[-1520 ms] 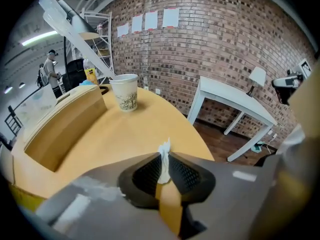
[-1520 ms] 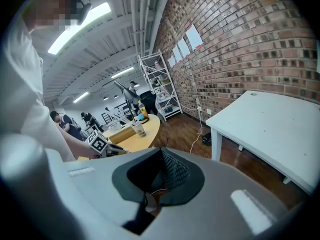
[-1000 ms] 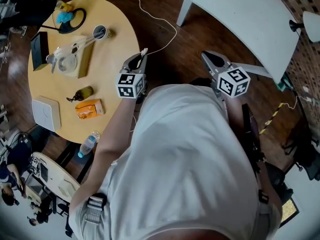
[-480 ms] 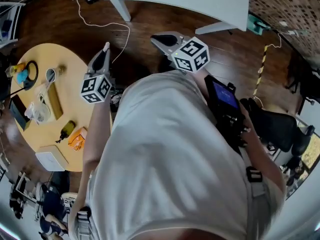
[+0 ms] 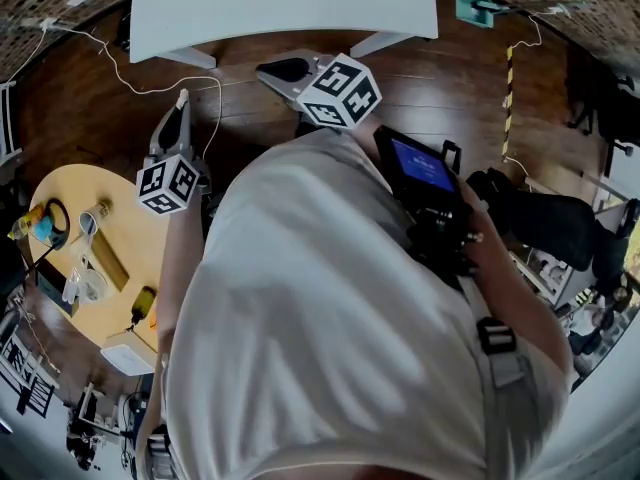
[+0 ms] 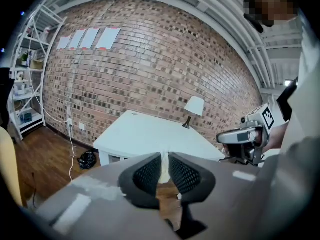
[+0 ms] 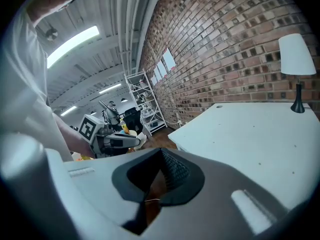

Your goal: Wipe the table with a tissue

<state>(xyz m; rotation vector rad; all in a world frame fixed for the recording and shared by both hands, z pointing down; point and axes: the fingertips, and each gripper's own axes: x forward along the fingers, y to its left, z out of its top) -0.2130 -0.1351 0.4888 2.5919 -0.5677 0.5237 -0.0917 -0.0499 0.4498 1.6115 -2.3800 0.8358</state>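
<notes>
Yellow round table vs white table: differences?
The round table is yellow and round; the white table is white and straight-edged. The round table is cluttered: a bottle, a white box and more; the white table shows just a lamp. The white table lies ahead of the person; the round table is off to the left. Both stand on the dark wood floor.

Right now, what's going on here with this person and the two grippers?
A person holds a gripper in each hand, facing a white table. The left gripper is shut on a tissue; the right gripper is empty, jaws slightly apart. The round yellow table lies off to the left. No wiping is under way.
</notes>
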